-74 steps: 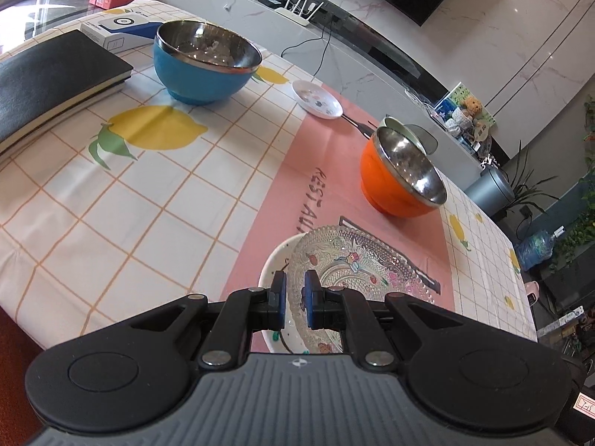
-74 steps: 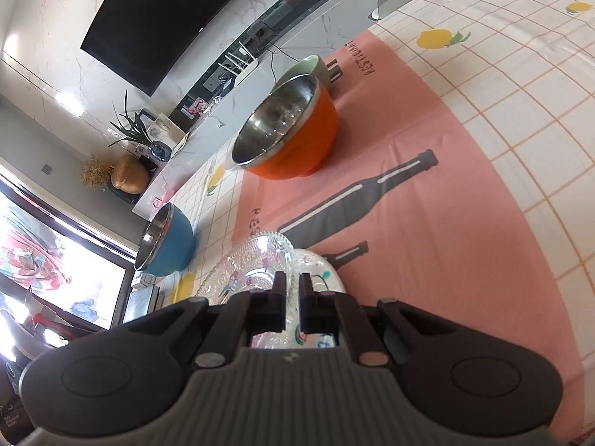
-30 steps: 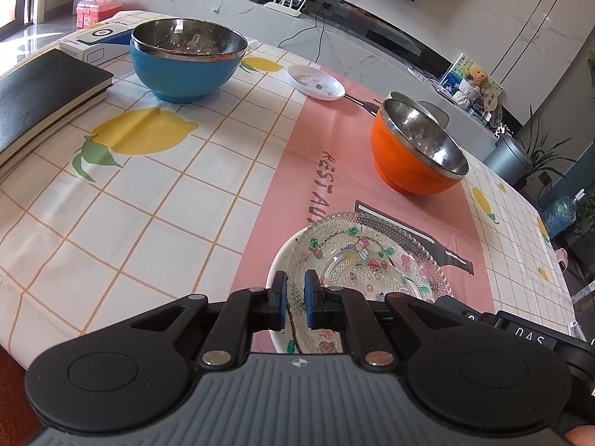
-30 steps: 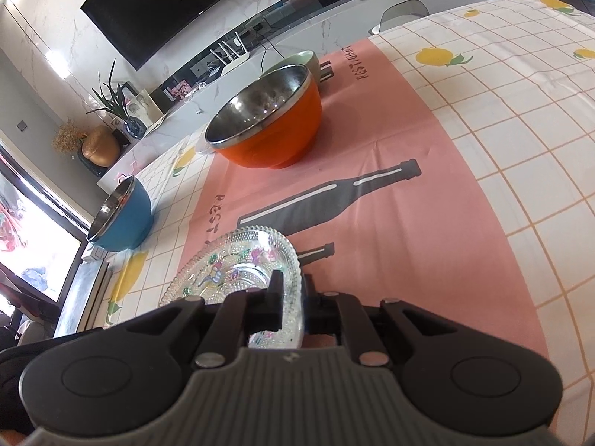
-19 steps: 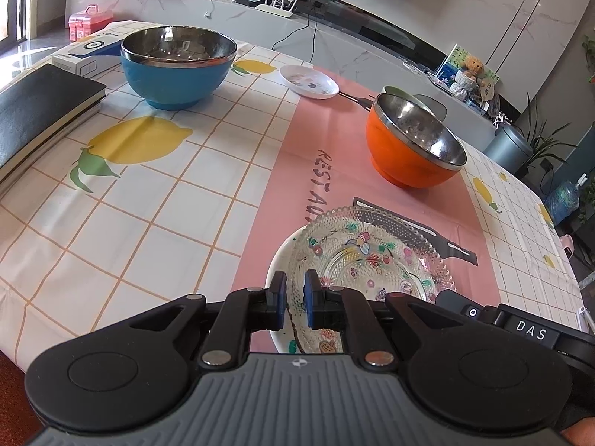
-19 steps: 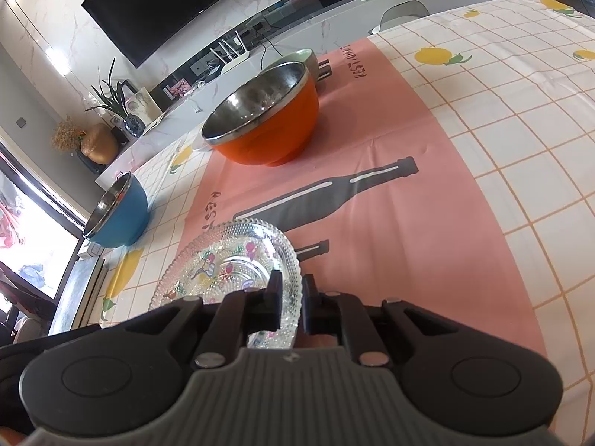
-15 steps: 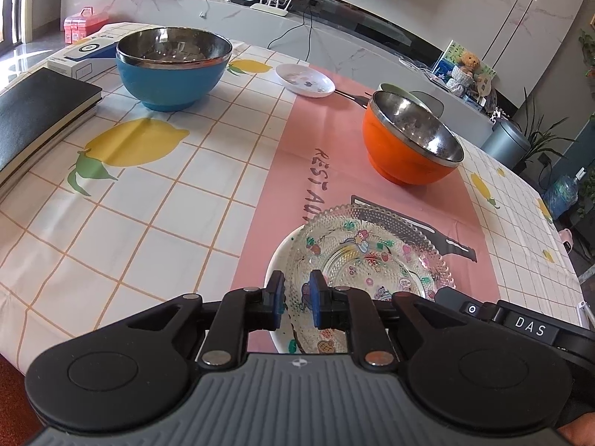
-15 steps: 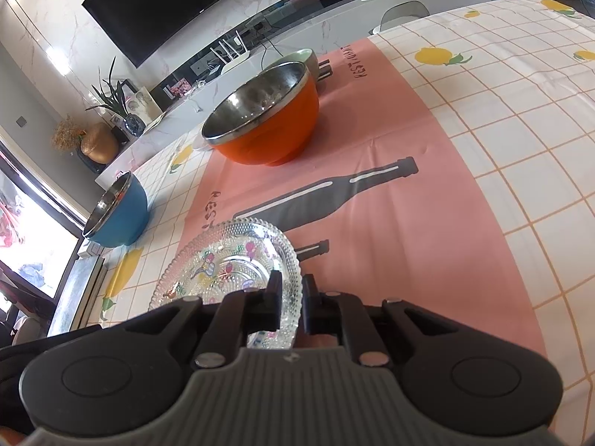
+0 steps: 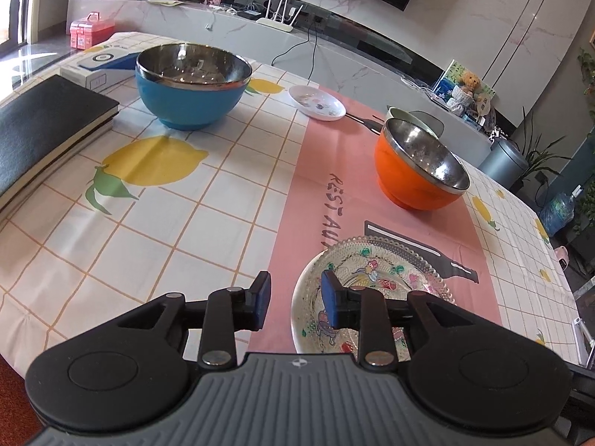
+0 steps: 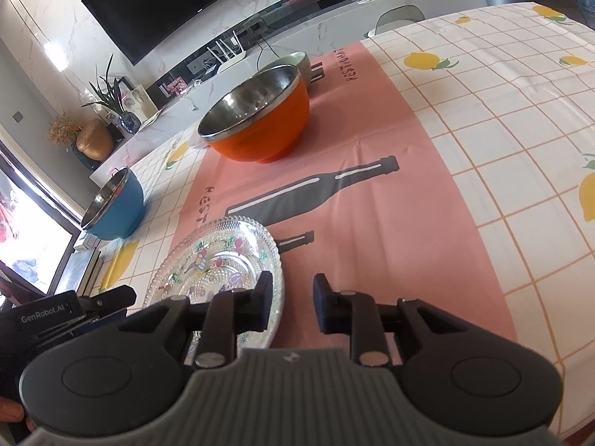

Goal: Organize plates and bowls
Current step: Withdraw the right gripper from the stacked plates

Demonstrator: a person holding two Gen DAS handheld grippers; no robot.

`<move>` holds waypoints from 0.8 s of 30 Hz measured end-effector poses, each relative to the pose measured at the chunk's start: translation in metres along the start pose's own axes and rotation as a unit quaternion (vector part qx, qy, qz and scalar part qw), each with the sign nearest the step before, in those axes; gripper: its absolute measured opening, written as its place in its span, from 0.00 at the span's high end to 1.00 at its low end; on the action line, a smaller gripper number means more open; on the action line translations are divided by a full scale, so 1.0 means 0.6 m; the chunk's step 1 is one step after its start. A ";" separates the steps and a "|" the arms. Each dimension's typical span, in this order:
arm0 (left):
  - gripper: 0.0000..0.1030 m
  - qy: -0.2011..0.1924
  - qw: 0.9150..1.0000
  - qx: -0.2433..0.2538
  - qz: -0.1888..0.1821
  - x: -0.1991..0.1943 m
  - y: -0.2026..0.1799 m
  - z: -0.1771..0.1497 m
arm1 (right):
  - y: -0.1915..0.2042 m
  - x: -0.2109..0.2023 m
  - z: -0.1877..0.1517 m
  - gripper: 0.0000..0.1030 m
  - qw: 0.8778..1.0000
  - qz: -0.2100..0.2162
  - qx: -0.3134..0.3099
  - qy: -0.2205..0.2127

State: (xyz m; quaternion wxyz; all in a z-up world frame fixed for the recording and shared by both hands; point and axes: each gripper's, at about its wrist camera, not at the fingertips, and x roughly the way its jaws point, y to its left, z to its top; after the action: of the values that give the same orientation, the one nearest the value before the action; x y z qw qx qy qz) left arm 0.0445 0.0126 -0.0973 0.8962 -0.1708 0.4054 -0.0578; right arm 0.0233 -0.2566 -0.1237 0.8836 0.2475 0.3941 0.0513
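Three bowls: blue (image 9: 191,91), orange (image 9: 418,165), pale green (image 9: 399,114). Two plates: one glass (image 9: 375,264), one small white (image 9: 317,102).

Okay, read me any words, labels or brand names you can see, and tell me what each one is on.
"GenRobot.AI": on the side of the left gripper, seen from the right wrist.
"REST AU", then hidden: printed on the pink tablecloth, beside the glass plate.
Upside-down lettering at the far end of the cloth: too distorted to read.
Label on the white and blue box: too small to read.
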 end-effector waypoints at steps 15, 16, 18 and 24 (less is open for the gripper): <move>0.80 0.021 0.999 -0.019 -0.028 0.011 0.004 -0.010 | 0.016 -0.006 -0.008 1.00 1.000 0.013 -0.016 0.003; 0.81 0.020 0.999 -0.018 -0.028 0.011 0.004 -0.009 | 0.017 -0.006 -0.009 1.00 1.000 0.014 -0.017 0.005; 0.83 0.020 0.999 -0.015 -0.025 0.012 0.004 -0.008 | 0.021 -0.008 -0.013 1.00 1.000 0.013 -0.021 0.006; 0.83 0.016 1.000 -0.009 -0.021 0.008 0.003 -0.006 | 0.025 -0.016 -0.010 0.96 0.999 0.009 -0.031 -0.004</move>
State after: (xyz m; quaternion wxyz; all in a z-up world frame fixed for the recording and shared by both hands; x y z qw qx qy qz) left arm 0.0449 0.0121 -0.1034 0.8865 -0.1866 0.4168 -0.0753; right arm 0.0142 -0.2437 -0.1135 0.8920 0.2241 0.3863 0.0700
